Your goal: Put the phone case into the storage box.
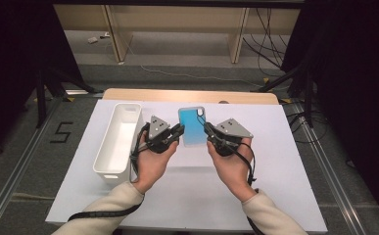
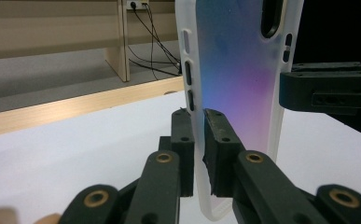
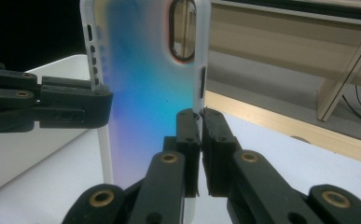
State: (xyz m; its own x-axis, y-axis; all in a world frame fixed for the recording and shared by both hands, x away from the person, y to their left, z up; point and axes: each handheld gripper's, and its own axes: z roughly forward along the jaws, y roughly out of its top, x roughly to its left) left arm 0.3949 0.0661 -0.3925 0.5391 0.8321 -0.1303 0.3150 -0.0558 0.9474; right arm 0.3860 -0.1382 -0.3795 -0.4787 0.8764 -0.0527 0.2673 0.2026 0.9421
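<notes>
A translucent phone case (image 1: pixel 192 126) with a blue-to-purple sheen is held up above the white table cover (image 1: pixel 187 196), between the two hands. My left gripper (image 1: pixel 179 131) is shut on its left long edge; in the left gripper view the pads (image 2: pixel 215 135) pinch the frosted rim of the case (image 2: pixel 234 70) just below the button slots. My right gripper (image 1: pixel 207 129) is shut on the opposite long edge, and its jaws (image 3: pixel 200 119) close on the rim of the case (image 3: pixel 141 84) below the camera cutout. Each gripper view also shows the other gripper: right (image 2: pixel 327 91), left (image 3: pixel 52 105).
A long white bin (image 1: pixel 118 139) lies on the left part of the table, just beside the left hand. The table's wooden far edge (image 1: pixel 187 95) runs behind the case. Cables and wooden furniture legs stand on the floor beyond.
</notes>
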